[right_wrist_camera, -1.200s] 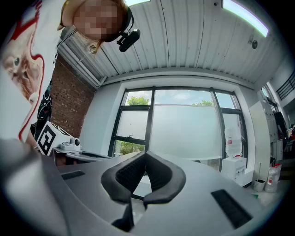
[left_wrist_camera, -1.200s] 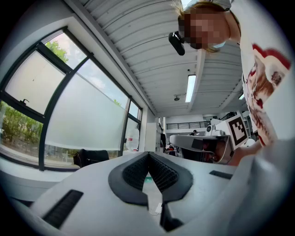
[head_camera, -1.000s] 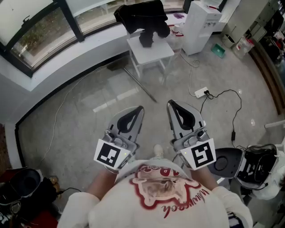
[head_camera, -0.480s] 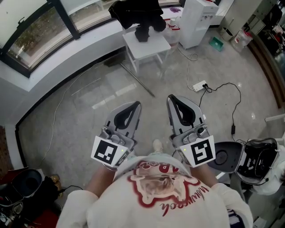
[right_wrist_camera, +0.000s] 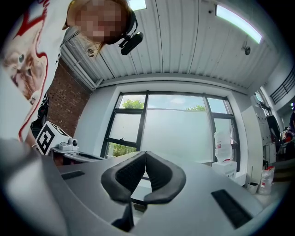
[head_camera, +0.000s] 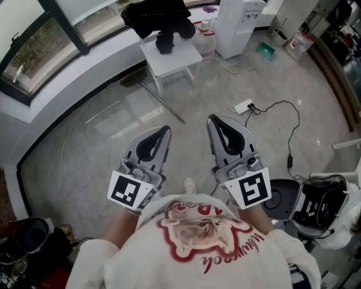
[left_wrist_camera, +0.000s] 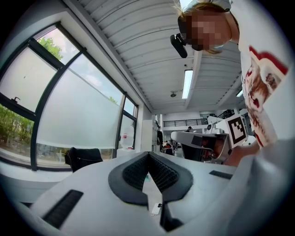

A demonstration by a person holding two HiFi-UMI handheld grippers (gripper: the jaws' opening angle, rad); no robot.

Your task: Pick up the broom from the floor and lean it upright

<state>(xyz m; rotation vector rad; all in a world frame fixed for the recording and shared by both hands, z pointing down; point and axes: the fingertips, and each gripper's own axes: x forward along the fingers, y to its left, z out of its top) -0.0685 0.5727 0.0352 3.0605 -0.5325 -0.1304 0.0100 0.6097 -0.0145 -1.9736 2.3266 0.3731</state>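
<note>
The broom (head_camera: 162, 104) lies on the grey floor, its thin dark handle slanting from under the white table (head_camera: 179, 61) toward me. Its head by the wall is hard to make out. Both grippers are held side by side in front of the person's chest, well short of the handle's near end. The left gripper (head_camera: 164, 129) is shut with nothing between its pads (left_wrist_camera: 147, 154). The right gripper (head_camera: 212, 118) is likewise shut and empty (right_wrist_camera: 145, 153). Each gripper view looks level across the room toward windows, and the broom is not in either.
A black garment (head_camera: 153, 13) hangs over the white table. A white appliance (head_camera: 237, 21) stands behind it. A power strip (head_camera: 243, 105) and black cable (head_camera: 291, 132) lie on the floor at right, near a black and white device (head_camera: 316, 204). A curved window ledge (head_camera: 67, 84) runs along the left.
Both grippers have travelled level across the room with the person, still shut. In the head view the table, broom and power strip now sit further left.
</note>
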